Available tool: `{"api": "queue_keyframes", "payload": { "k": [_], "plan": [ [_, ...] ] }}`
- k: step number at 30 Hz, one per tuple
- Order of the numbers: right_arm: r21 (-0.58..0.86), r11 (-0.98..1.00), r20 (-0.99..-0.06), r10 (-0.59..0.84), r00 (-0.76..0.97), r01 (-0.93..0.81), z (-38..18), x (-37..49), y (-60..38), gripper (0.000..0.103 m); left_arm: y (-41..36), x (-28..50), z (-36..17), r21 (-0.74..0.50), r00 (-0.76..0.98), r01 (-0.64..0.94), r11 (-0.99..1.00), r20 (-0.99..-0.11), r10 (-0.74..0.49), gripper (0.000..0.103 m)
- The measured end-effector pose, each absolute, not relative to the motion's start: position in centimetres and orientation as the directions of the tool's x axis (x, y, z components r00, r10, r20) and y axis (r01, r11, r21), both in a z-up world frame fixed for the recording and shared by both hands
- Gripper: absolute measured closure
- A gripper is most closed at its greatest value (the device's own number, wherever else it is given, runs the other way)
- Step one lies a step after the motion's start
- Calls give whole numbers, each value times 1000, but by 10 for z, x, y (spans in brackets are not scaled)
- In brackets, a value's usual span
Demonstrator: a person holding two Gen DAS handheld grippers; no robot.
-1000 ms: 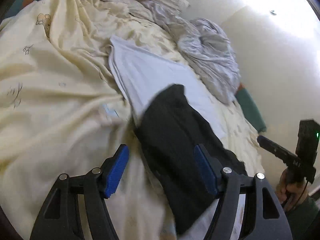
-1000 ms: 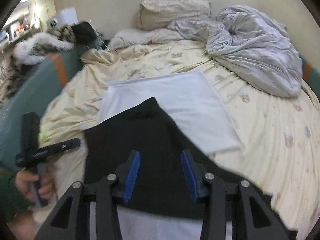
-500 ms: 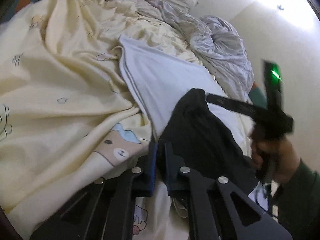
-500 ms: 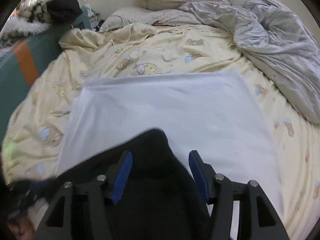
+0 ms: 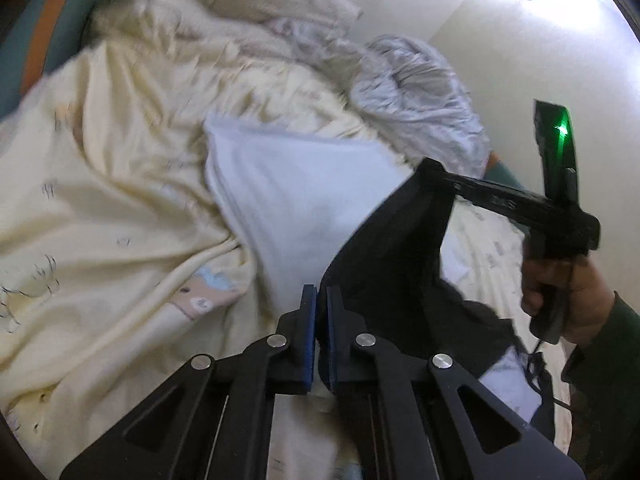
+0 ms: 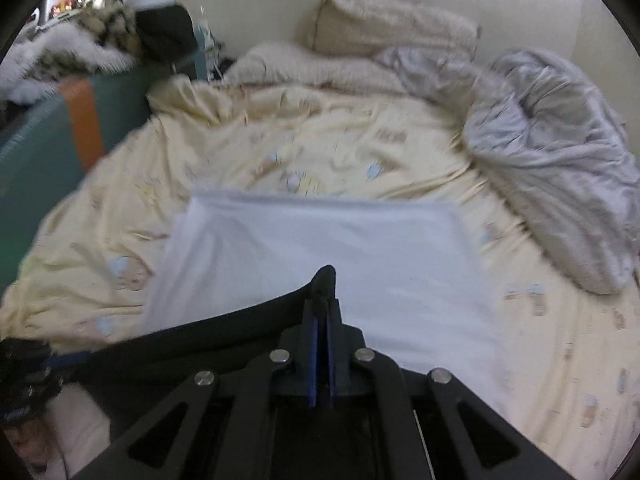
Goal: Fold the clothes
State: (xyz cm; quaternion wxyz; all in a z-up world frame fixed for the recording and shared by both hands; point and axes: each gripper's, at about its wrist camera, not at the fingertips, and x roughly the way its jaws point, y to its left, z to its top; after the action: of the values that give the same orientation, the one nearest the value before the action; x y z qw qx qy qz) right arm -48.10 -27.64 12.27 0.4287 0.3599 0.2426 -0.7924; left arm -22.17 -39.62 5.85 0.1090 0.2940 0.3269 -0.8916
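A black garment [image 5: 396,248] hangs lifted over the bed, stretched between both grippers. My left gripper [image 5: 321,294] is shut on its near edge, blue pads pressed together on the cloth. The right gripper [image 5: 430,168] pinches the far corner in the left wrist view, with a hand [image 5: 560,292] on its handle. From the right wrist view, my right gripper [image 6: 323,308] is shut on a black corner [image 6: 326,278], and the taut black edge [image 6: 200,332] runs left. A folded white cloth [image 6: 320,248] lies flat on the bed beneath.
The bed has a cream cartoon-print sheet [image 6: 312,148]. A crumpled grey duvet [image 6: 560,168] is bunched at the far right, pillows [image 6: 392,32] lie at the wall. A green and orange bed rail [image 6: 60,120] runs along the left, with fur and dark items behind.
Both grippers went from open to shut on the black garment's edges. The garment has come up off the white cloth and now hangs stretched between them; the right gripper swung in toward the left.
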Motion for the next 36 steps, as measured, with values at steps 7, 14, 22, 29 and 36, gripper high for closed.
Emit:
{"api": "queue_keyframes", "payload": {
  "k": [7,14,22,29,36],
  "plan": [
    [-83,-539,-696,-570,-436,838,212,-433,-174,100,-334,-199,132,-423,-865,203,-883,-500,40,99],
    [-14,-612,-702,-557,-443,791,199,-356,-38,100,-254,-173,126,-307,-780,37,-951,-604,165,99],
    [122,-753,-777,-478,-410,647,58,-286,67,100,-170,-146,61,-164,-628,-74,-984,-758,174,94],
    [171,-824,-821,-422,-384,541,30,-273,109,87,-192,-118,73,-286,-555,-108,-952,-777,297,93],
    [200,-851,-698,-471,-539,485,92,-289,117,87,-226,-150,89,-422,-621,24,-906,-717,318,89]
  ]
}}
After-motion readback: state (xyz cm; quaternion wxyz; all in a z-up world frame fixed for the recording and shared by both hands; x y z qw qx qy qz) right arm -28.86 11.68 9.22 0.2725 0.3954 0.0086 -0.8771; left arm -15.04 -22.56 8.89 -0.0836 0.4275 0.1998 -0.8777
